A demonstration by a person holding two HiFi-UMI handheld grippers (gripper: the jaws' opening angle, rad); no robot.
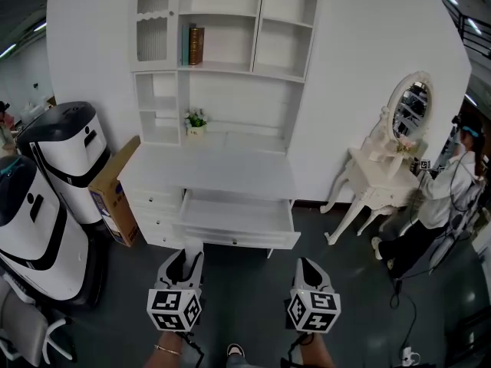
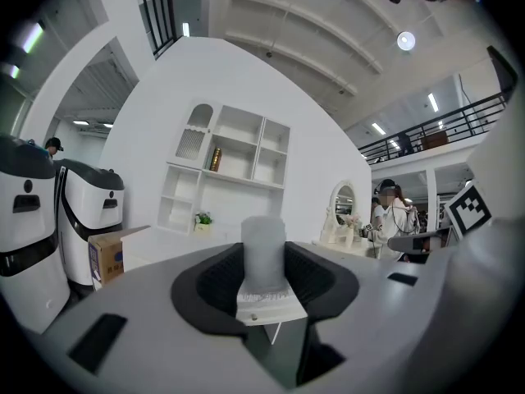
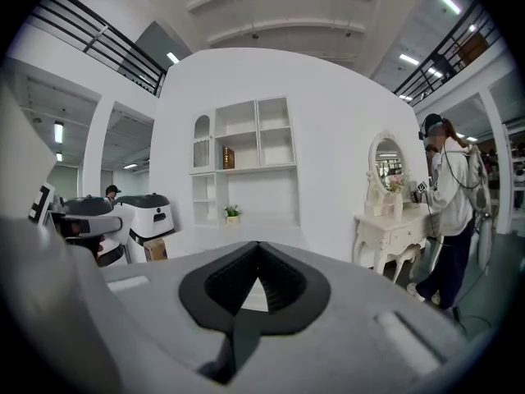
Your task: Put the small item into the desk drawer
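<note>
A small white cylinder (image 1: 192, 246) stands upright between the jaws of my left gripper (image 1: 189, 256), which is shut on it. In the left gripper view the cylinder (image 2: 264, 249) rises between the black pads (image 2: 215, 279). The white desk (image 1: 207, 171) stands ahead under a shelf unit. Its wide middle drawer (image 1: 238, 238) is pulled out, just beyond the cylinder. My right gripper (image 1: 308, 270) hovers to the right in front of the drawer's right end. In its own view the right gripper (image 3: 259, 257) has its jaws together with nothing in them.
Two white-and-black machines (image 1: 65, 156) (image 1: 31, 228) and a cardboard box (image 1: 115, 198) stand left of the desk. A white dressing table with an oval mirror (image 1: 383, 171) and a person (image 1: 441, 198) are at the right. A small plant (image 1: 196, 119) sits on the desk.
</note>
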